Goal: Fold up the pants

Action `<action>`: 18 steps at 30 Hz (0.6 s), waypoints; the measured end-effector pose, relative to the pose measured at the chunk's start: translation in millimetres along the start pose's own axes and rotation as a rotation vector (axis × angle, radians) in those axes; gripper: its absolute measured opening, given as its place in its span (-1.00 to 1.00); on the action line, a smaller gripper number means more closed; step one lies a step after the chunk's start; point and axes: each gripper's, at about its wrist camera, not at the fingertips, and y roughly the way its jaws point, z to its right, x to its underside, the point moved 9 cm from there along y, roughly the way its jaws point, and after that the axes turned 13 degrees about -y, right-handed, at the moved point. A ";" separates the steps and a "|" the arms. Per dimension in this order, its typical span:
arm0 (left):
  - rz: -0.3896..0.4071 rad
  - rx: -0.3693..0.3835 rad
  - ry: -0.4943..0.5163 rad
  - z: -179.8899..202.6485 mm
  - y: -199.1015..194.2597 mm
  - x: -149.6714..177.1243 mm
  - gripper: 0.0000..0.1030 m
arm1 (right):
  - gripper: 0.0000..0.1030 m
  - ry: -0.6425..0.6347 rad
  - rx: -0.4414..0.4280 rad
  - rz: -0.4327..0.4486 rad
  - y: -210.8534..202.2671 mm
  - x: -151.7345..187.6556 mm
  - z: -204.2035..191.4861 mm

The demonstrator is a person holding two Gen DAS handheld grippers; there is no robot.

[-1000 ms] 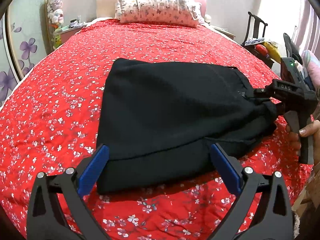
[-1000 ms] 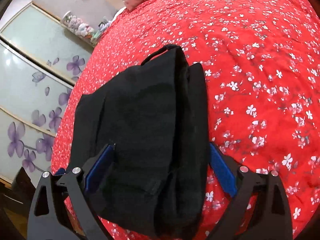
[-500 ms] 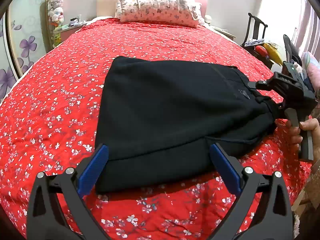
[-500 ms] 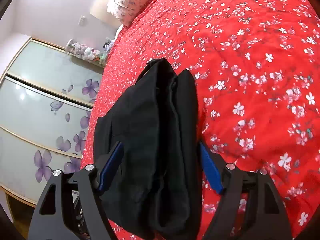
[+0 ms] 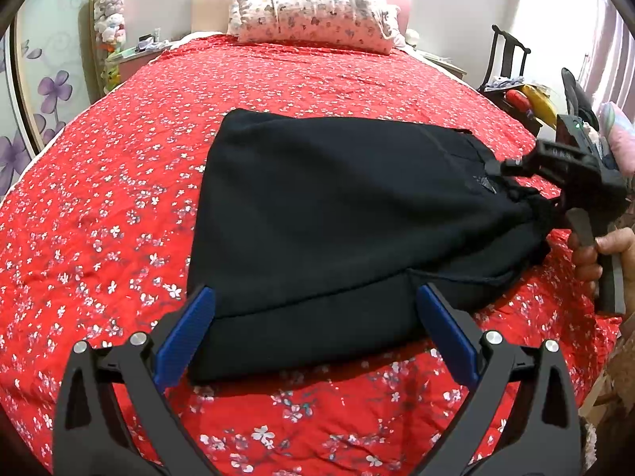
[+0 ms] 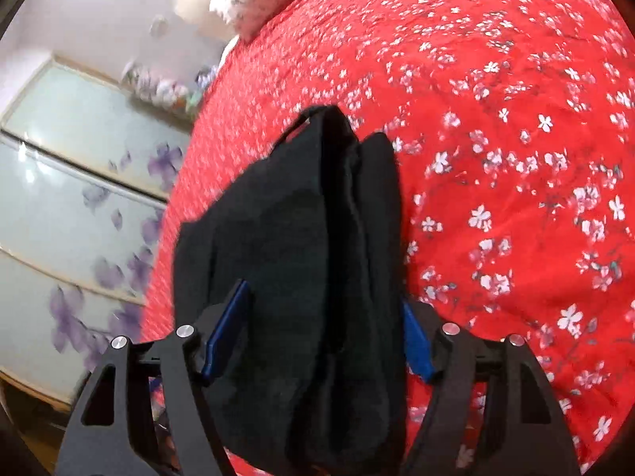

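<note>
Bedroom setting: a bed point(image 5: 119, 182) covered by a red spread printed with white blossoms is seen in both views, with a floral pillow point(image 5: 313, 16) at the headboard, sliding doors point(image 6: 79, 198) painted with purple flowers along one side, and a dark chair point(image 5: 508, 59) at the far right.

Pants point(image 5: 349, 230): black, folded into a thick bundle, laid on the spread near the bed's near edge; the end toward the right is gathered and raised slightly off the bed.

Left gripper point(image 5: 315, 333): jaws are held wide. The near edge of the pants lies between the blue pads point(image 5: 184, 335). The left pad is seen close beside the cloth, but pressing contact cannot be made out; the right pad stands apart from it.

Right gripper point(image 6: 317, 337): jaws have just been closing, with the bunched end of the pants between them. Both blue pads point(image 6: 226, 337) are pressed against the sides of the bundle, which fills the gap and is squeezed into upright folds. In the left wrist view this gripper point(image 5: 524, 182) is seen at the right end of the pants, its handle held by a hand point(image 5: 607, 250).
</note>
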 end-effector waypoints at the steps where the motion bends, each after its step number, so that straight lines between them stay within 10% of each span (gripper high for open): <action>1: 0.000 0.003 0.000 -0.6 0.0 0.2 0.97 | 0.40 -0.024 0.009 0.006 -2.0 -1.2 -5.9; 10: 0.012 -0.002 -0.006 -3.7 1.3 3.2 0.97 | 0.41 -0.470 0.382 -0.009 -8.0 15.6 -61.2; 15: 0.008 0.008 -0.005 -3.8 1.2 2.8 0.97 | 0.31 -0.214 0.191 0.022 -19.3 8.2 -36.2; 18: 0.010 0.006 -0.010 -4.7 1.6 2.7 0.97 | 0.26 -0.344 0.207 0.043 -24.4 7.8 -65.0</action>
